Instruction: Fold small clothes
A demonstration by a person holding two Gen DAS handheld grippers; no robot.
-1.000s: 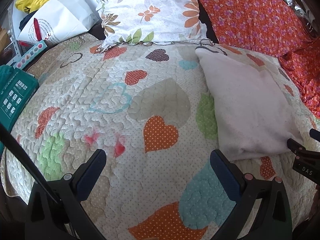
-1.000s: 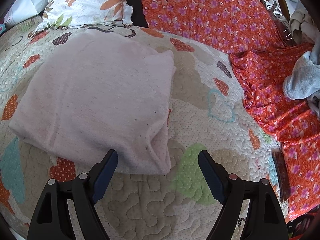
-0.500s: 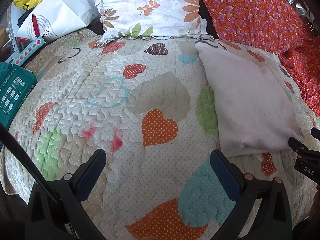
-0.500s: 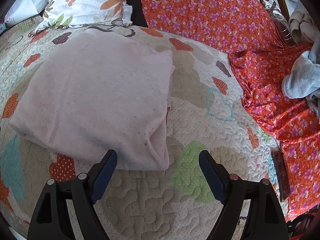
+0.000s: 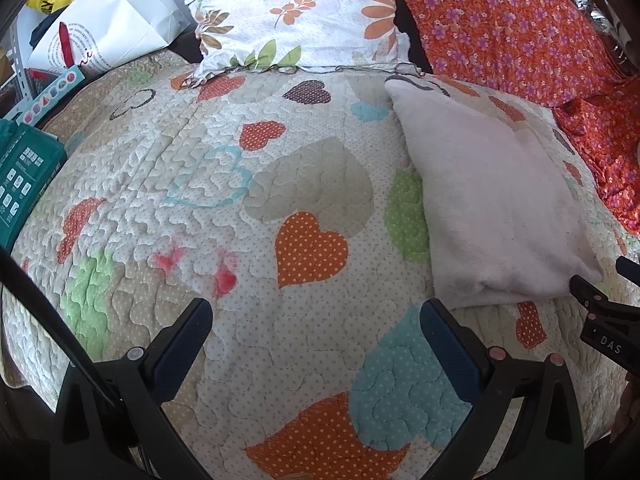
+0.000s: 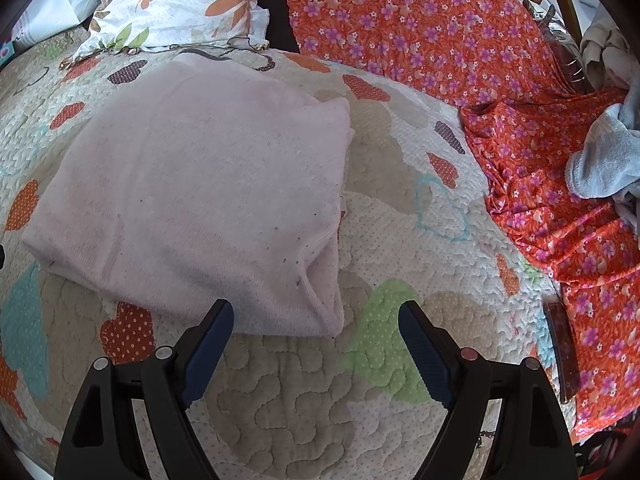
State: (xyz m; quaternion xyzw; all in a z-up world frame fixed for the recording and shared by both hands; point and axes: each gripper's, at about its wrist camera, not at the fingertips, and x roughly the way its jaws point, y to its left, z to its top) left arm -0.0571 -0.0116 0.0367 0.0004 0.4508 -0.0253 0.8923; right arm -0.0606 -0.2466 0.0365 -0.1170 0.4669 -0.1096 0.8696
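Note:
A folded pale pink garment (image 6: 192, 204) lies flat on the heart-patterned quilt (image 6: 304, 416). In the left wrist view the garment (image 5: 496, 208) lies at the right. My right gripper (image 6: 316, 320) is open and empty, just in front of the garment's near right corner, not touching it. My left gripper (image 5: 316, 320) is open and empty over bare quilt (image 5: 208, 208), left of the garment. The tip of the right gripper shows at the right edge of the left wrist view (image 5: 600, 308).
A floral pillow (image 5: 296, 12) and an orange flowered cloth (image 6: 440, 36) lie at the back. A grey-blue cloth pile (image 6: 604, 160) sits at the far right. A teal box (image 5: 20, 176) and a white bag (image 5: 104, 28) are at the left. A dark flat object (image 6: 562, 356) lies at the quilt's right edge.
Both grippers have drawn back slightly toward me, so the garment sits a little farther away. The garment has not moved. Both jaws stay open.

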